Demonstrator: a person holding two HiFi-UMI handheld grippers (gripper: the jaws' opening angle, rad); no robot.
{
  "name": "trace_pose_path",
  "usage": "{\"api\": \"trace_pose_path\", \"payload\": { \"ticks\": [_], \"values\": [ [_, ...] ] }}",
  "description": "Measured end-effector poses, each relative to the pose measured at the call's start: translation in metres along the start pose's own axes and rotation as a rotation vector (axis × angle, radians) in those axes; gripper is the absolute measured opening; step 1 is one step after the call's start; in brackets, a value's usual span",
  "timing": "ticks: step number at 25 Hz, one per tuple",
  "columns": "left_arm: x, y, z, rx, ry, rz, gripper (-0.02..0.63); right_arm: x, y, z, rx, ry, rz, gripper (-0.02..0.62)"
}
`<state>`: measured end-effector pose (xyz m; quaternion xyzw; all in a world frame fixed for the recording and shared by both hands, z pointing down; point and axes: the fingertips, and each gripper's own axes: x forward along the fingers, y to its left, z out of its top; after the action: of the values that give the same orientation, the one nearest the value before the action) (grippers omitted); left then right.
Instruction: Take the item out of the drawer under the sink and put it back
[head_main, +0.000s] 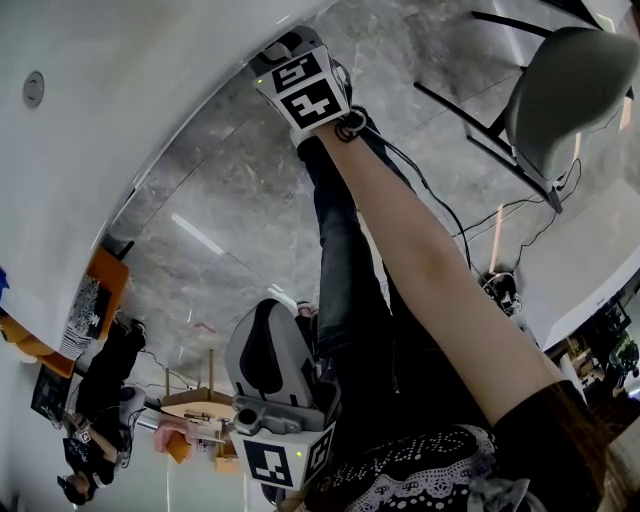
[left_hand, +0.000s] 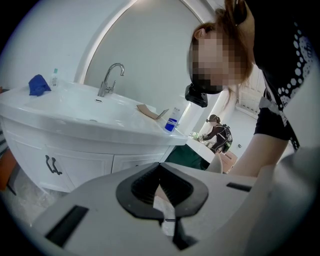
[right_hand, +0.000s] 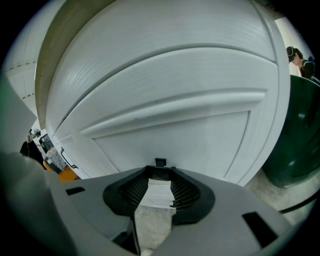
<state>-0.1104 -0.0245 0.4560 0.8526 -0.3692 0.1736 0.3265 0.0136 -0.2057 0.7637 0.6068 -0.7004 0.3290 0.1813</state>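
In the right gripper view, a white panelled cabinet front fills the picture. A small dark handle sits just past the tips of my right gripper, whose jaws stand apart with nothing between the pads. The head view shows that gripper at arm's length against the white cabinet. My left gripper hangs back, tips together and holding nothing, facing the white sink vanity with its faucet. It appears low in the head view. No drawer contents are visible.
On the vanity top lie a blue cloth, a blue-labelled bottle and a brown paper piece. A dark green bin stands right of the cabinet. A chair and cables are on the grey floor. Another person works far off.
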Motion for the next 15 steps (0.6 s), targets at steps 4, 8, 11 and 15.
{"api": "trace_pose_path", "payload": {
  "ticks": [4,8,11,15],
  "values": [
    [0.0,0.0,-0.001,-0.004,0.001,-0.002,0.003,-0.001,0.001,-0.002,-0.001,0.001,0.007,0.149],
    [-0.001,-0.001,-0.002,-0.007,-0.005,-0.001,0.003,-0.005,0.001,-0.006,-0.003,0.001,0.006,0.149],
    [-0.001,-0.002,-0.003,-0.009,-0.008,-0.002,0.003,-0.01,0.001,-0.012,-0.002,-0.001,0.008,0.149],
    [-0.003,-0.001,-0.003,-0.008,-0.014,-0.002,0.003,-0.013,0.001,-0.017,-0.012,-0.007,0.006,0.149]
  ]
}}
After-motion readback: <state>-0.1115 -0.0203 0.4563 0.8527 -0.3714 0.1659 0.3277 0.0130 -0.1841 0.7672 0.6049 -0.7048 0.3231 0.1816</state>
